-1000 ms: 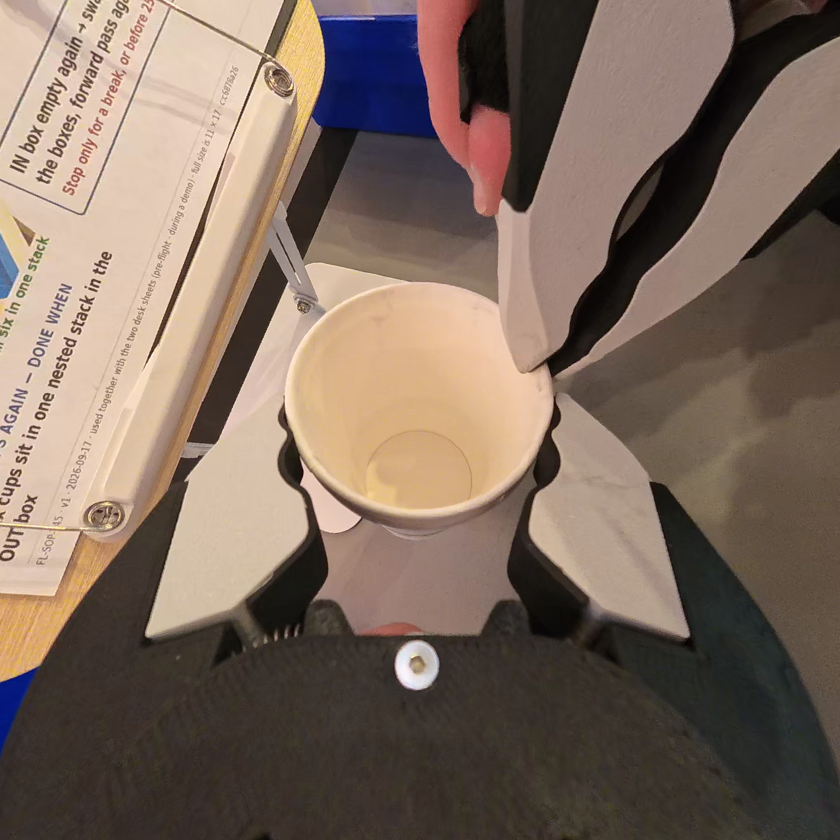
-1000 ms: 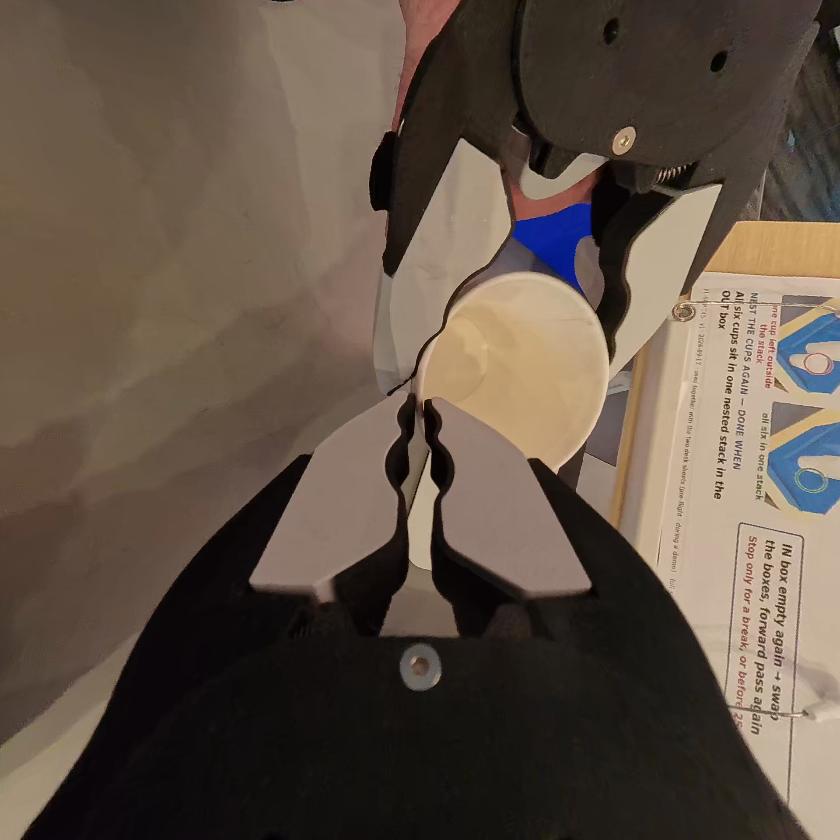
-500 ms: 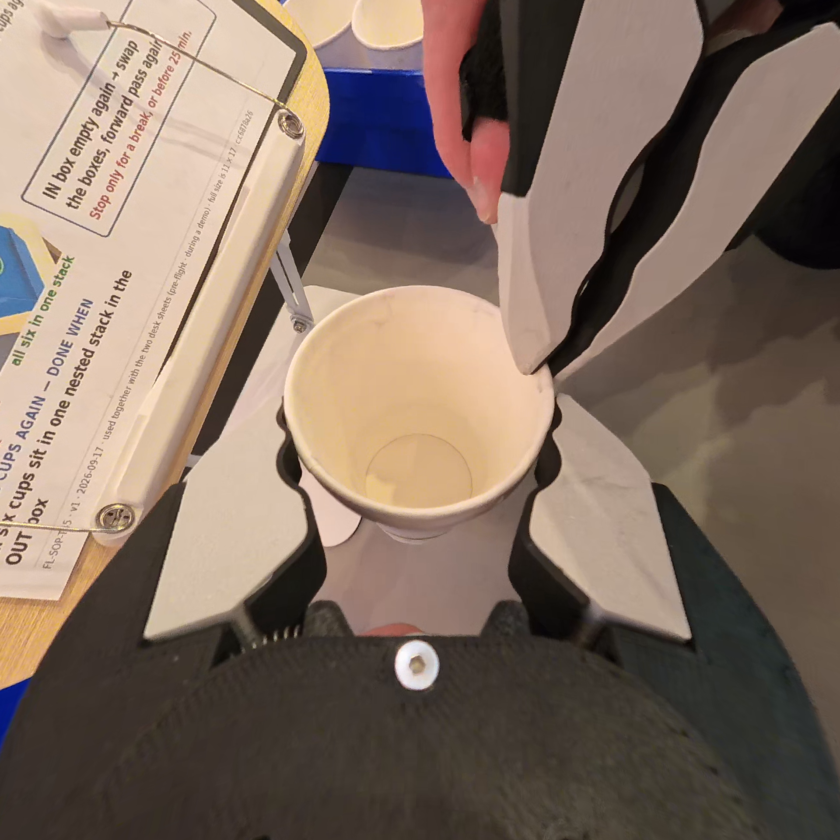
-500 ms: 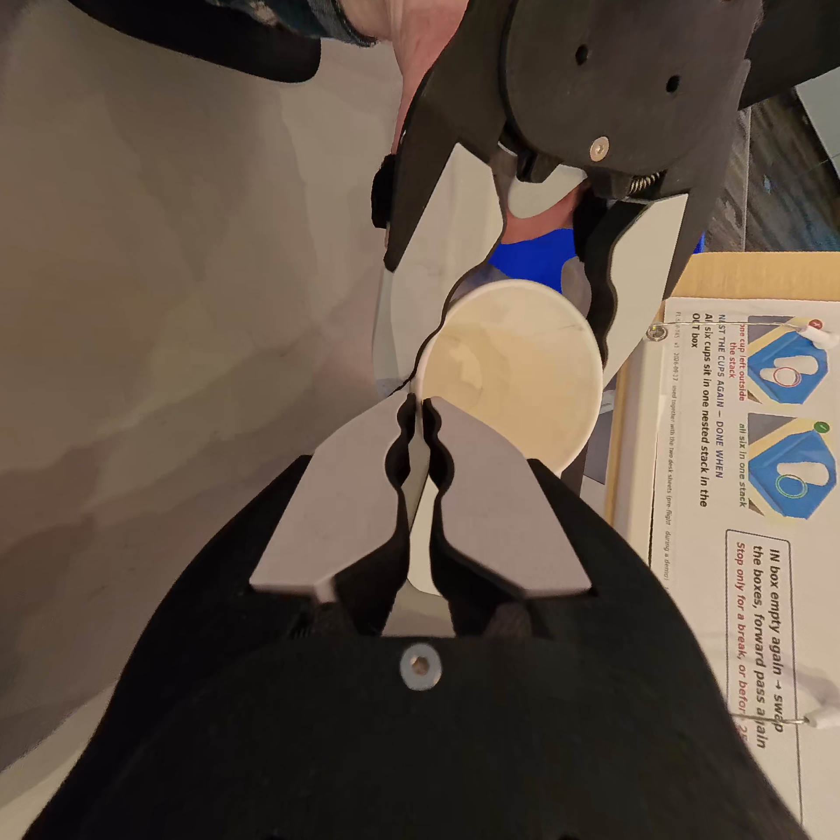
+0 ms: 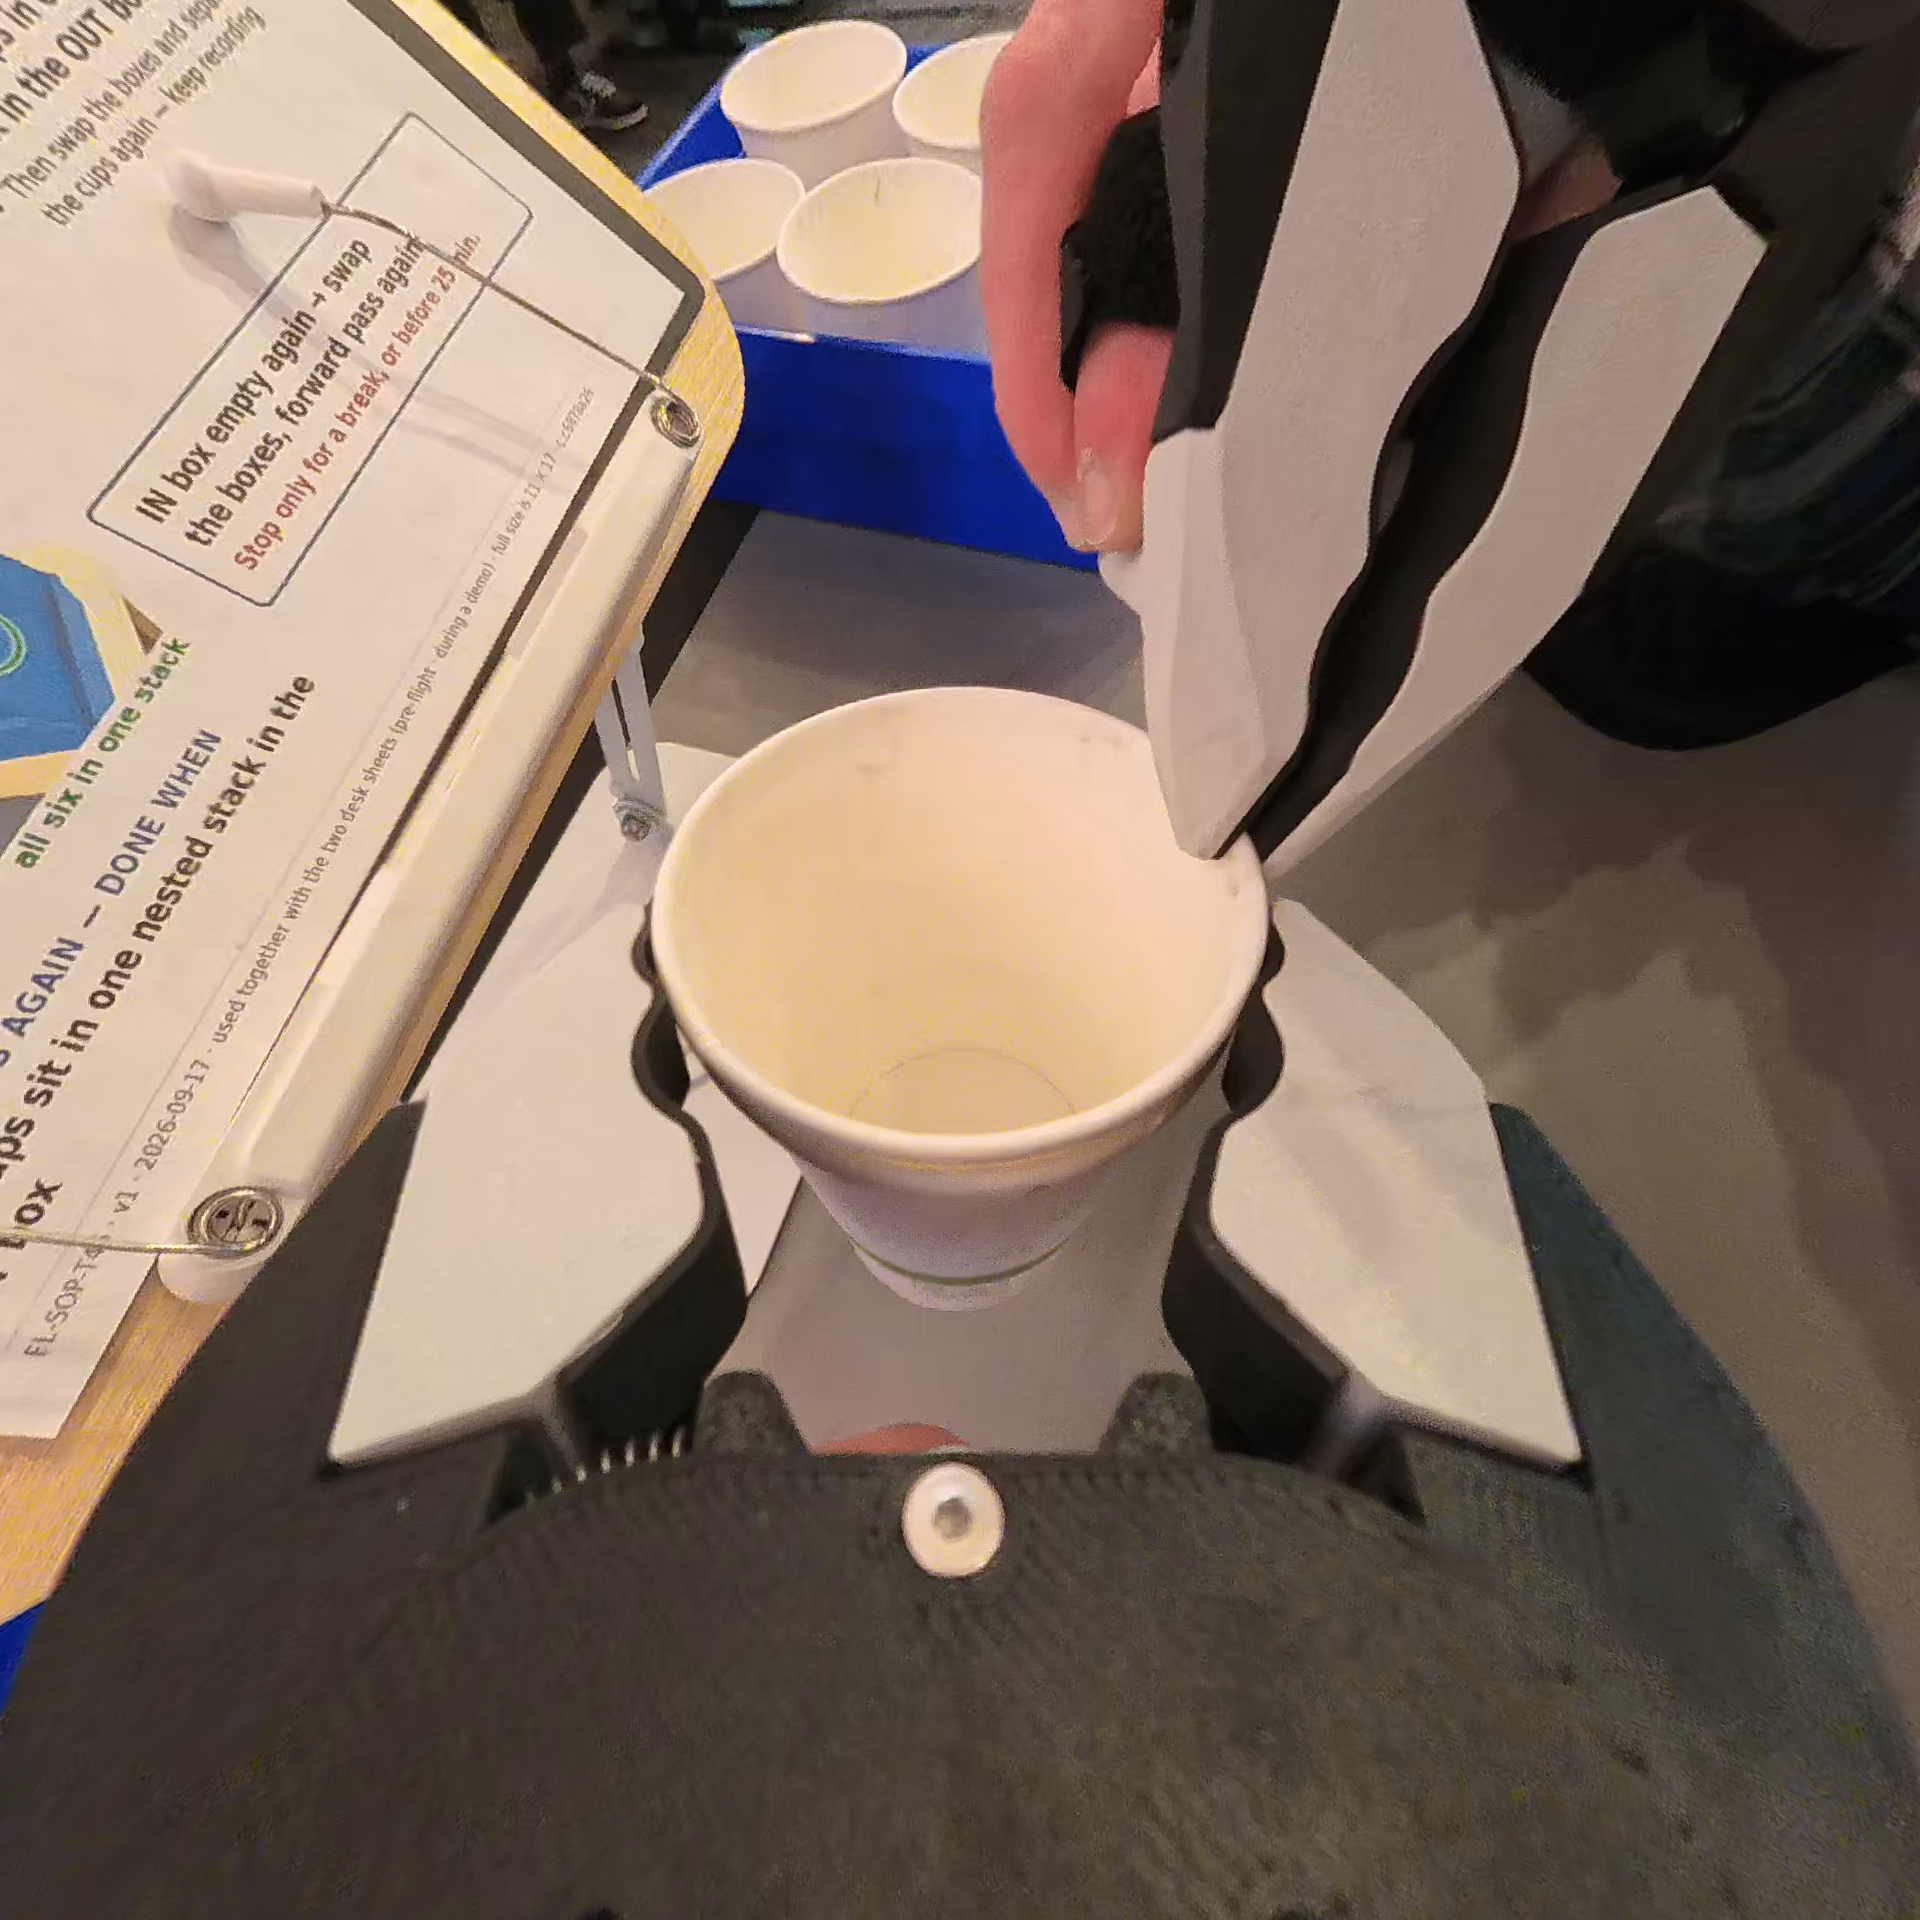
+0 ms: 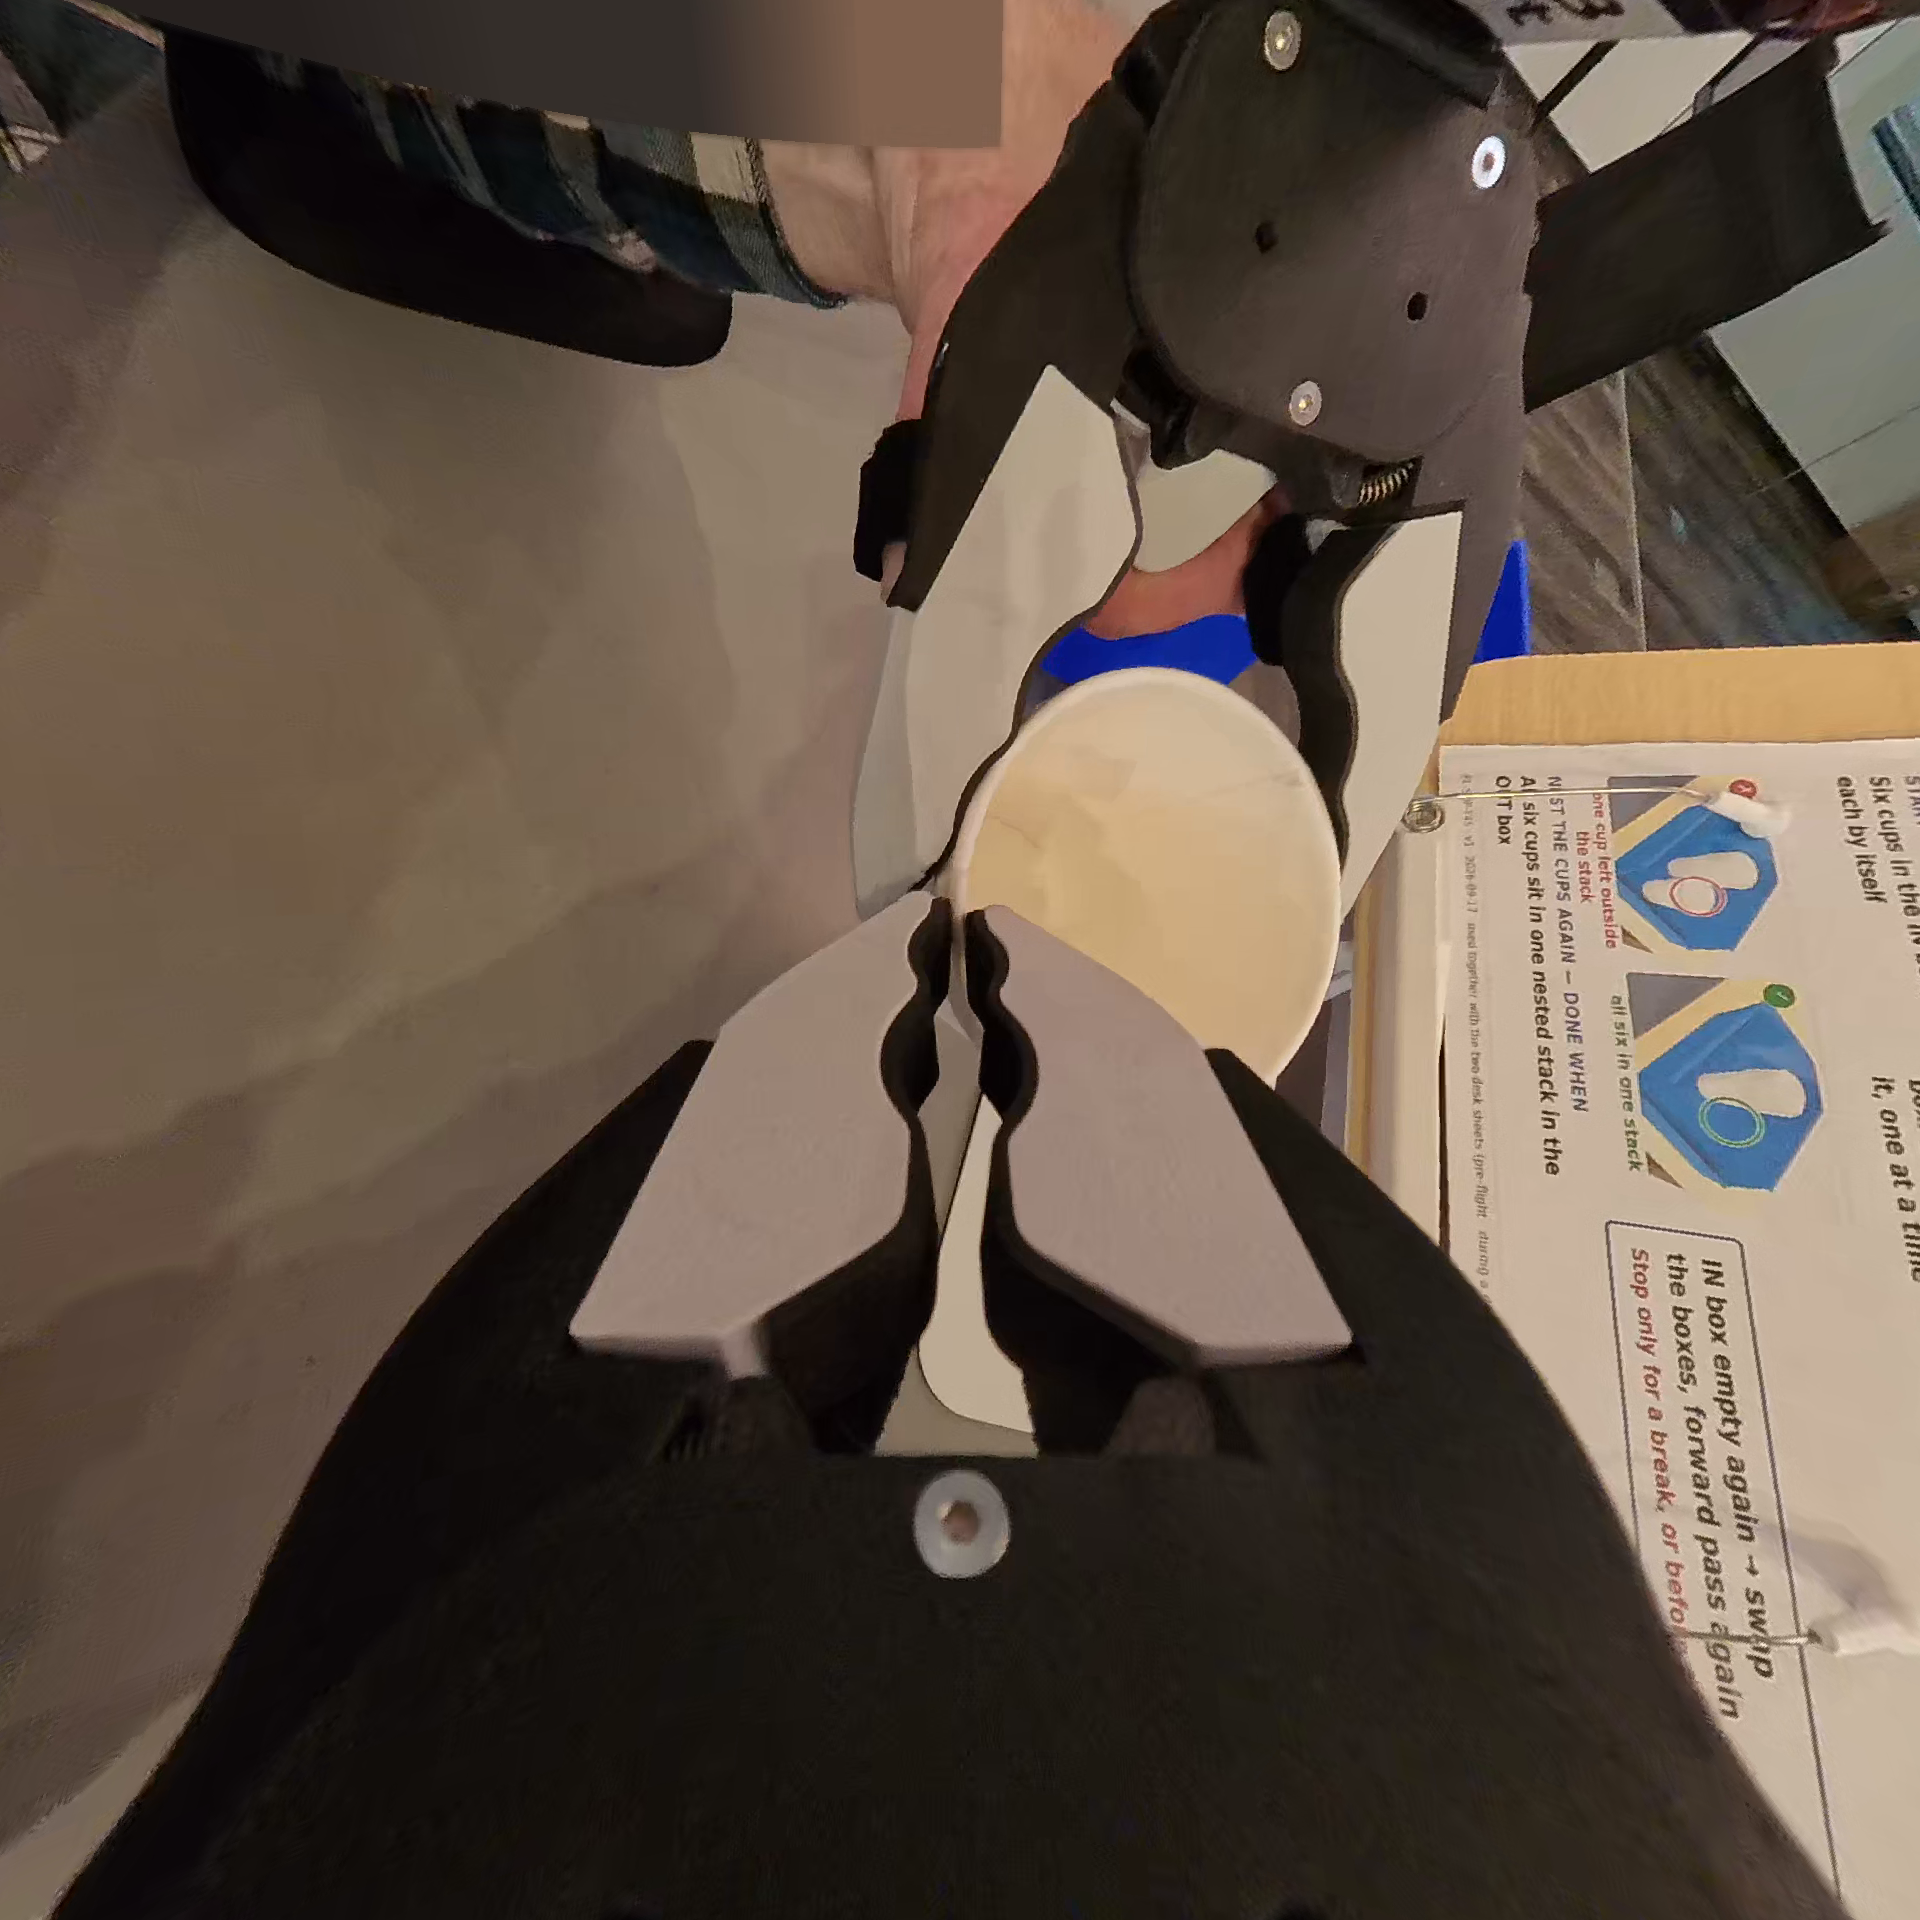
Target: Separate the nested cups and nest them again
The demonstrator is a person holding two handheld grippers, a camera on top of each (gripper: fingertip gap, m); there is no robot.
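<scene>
Cup (image 5: 956,977): white paper, upright, mouth up, between the left gripper's (image 5: 954,971) wide-spread fingers, both pads pressed to its sides under the rim.
Right gripper (image 6: 961,920): clamped on the cup's rim wall, one finger inside, one outside.
Beyond the left gripper: blue bin (image 5: 894,436) with four loose white cups (image 5: 883,244).
Left of the left gripper: printed sheet (image 5: 260,436) on a wooden board (image 5: 717,364).

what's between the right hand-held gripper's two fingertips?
The paper cup's wall at its rim: the right hand-held gripper is pinched on it, one finger inside and one outside. Right wrist view shows it.
</scene>
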